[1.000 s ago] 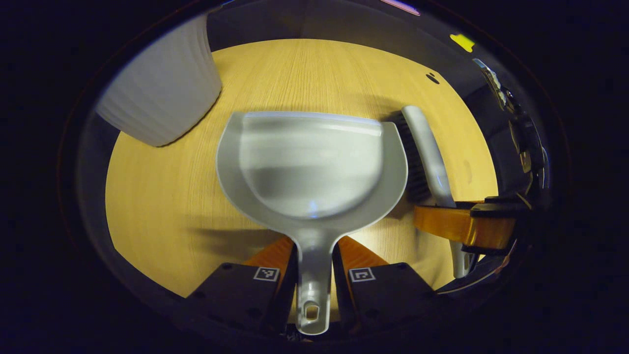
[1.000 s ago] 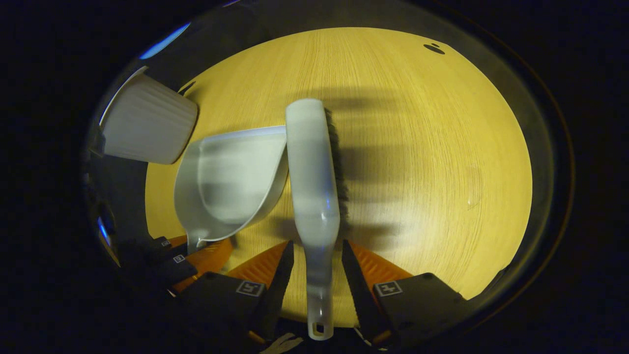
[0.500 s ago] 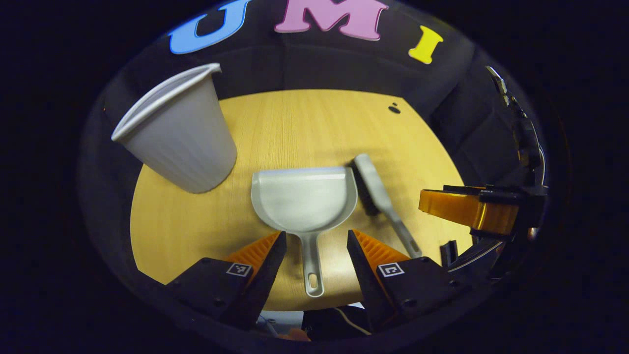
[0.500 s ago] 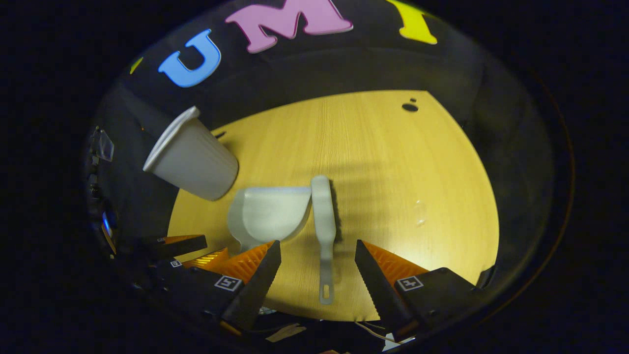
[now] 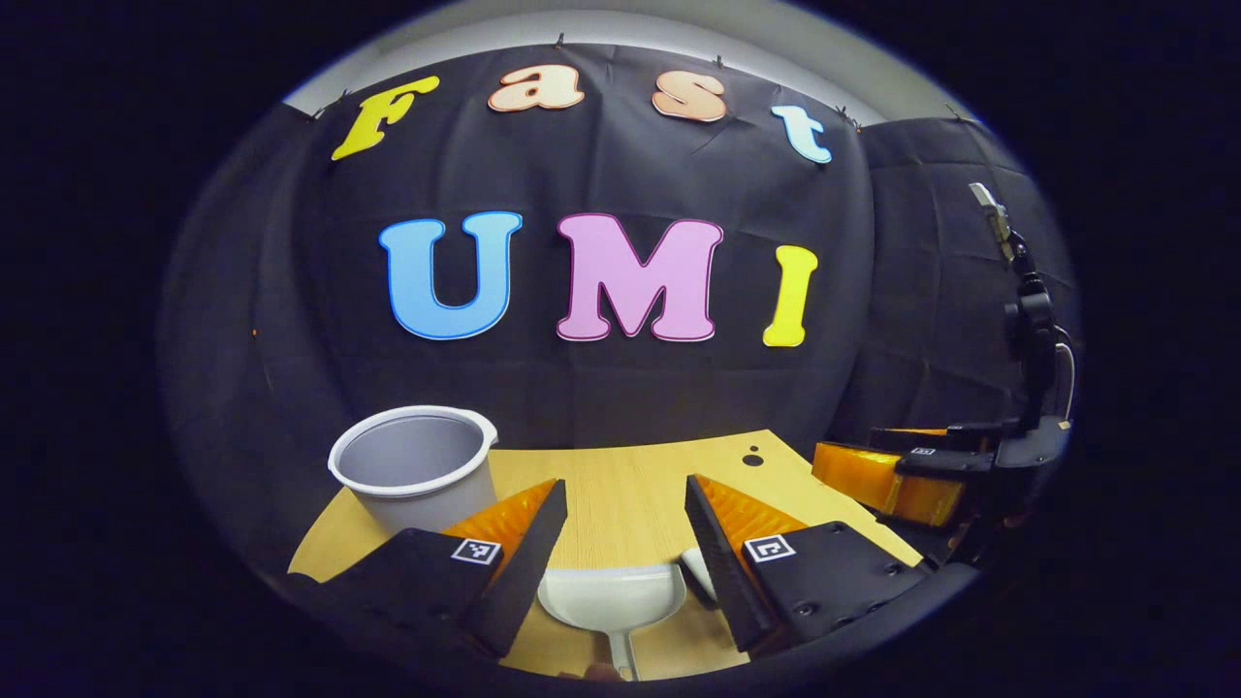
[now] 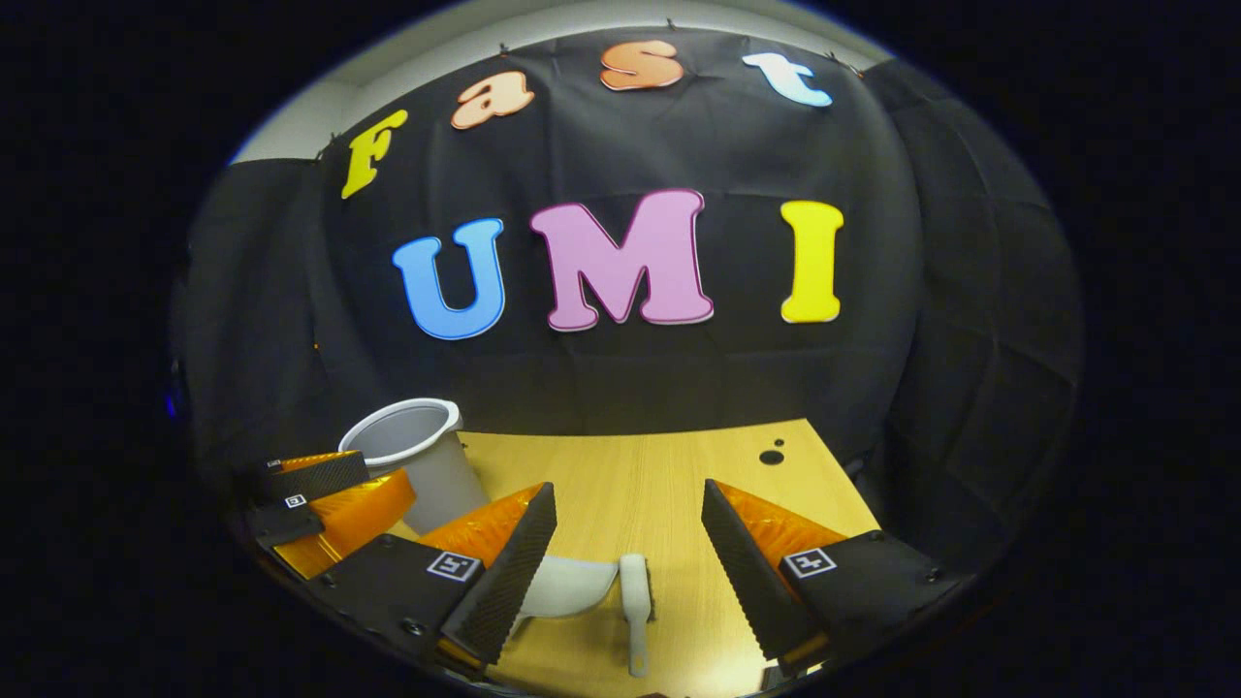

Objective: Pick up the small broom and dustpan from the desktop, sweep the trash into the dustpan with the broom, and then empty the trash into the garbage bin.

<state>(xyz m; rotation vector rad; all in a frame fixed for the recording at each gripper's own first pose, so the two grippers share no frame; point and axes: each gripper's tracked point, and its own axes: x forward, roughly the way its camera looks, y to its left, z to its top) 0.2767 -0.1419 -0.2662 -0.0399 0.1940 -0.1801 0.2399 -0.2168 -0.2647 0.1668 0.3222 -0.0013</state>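
Pale wood showed bare around the dustpan (image 5: 611, 598), which lay flat on the desk (image 5: 630, 485) with its handle pointing back toward the camera. In the left gripper view the left gripper (image 5: 620, 543) hung above and behind the pan, jaws spread wide with nothing between them. A second before, those same fingers had flanked the pan's handle close to the desk; half a second before, they were already parted and higher. Now the view had tipped up toward the booth wall, so the tool had been let go and the hand drawn back.

The broom (image 6: 635, 606) lay just right of the dustpan, nearly touching its edge, bristles turned away from the pan. The right gripper (image 6: 625, 548) also stood wide and empty above it (it had been down at the broom's handle a second earlier). From the left gripper view the right gripper's orange fingers appeared well to the right of the pan, clear of the desk.

The bin (image 5: 415, 465), a white ribbed cup, stood upright beyond and to the left of the pan, near the desk's far left edge. Its inside looked grey; whether anything lay in it could not be told.

No trash was visible on the wood near the pan. Both tools down and both grippers withdrawn suggested the sweeping and emptying were finished, and this was the closing retreat.
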